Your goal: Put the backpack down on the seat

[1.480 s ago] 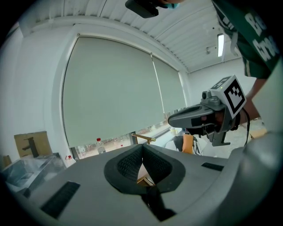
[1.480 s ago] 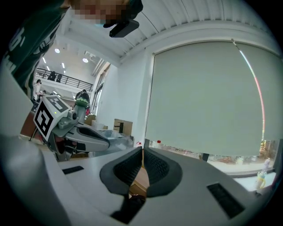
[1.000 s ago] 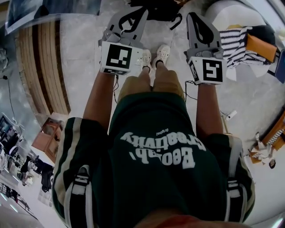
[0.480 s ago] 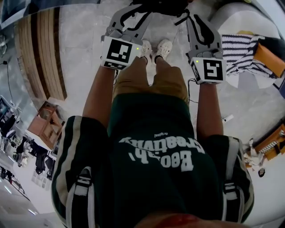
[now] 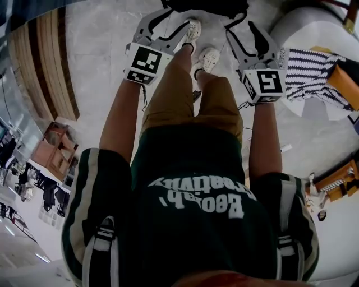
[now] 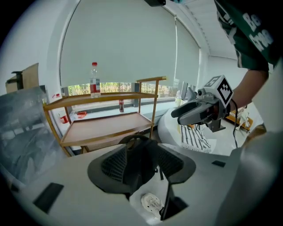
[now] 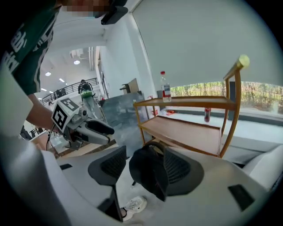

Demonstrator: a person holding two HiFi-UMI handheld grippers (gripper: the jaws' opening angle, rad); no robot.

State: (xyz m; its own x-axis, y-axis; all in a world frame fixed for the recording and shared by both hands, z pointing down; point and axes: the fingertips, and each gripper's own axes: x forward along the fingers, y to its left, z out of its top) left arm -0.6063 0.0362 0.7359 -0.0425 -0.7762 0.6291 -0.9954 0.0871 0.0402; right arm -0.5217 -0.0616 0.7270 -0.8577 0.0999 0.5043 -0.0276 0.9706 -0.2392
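The black backpack (image 5: 207,5) shows at the top edge of the head view, just beyond the feet; what it rests on is hidden. My left gripper (image 5: 171,19) reaches toward it, jaws opening, with a black strap (image 6: 137,159) loose between the pads. My right gripper (image 5: 242,25) is also opening. A black fold of the bag (image 7: 148,172) lies against its right pad (image 7: 179,167), and floor shows beside the left pad. A round white seat (image 5: 297,25) stands to the right.
A striped cloth (image 5: 314,73) and an orange item (image 5: 345,78) lie on the white seat. A wooden shelf trolley (image 6: 106,128) with a bottle (image 6: 93,79) stands ahead by the window. A slatted wooden bench (image 5: 47,67) runs along the left. White shoes (image 5: 208,56) stand between the grippers.
Both grippers have moved forward toward the backpack, and their jaws have spread from shut to open. One foot has stepped ahead.
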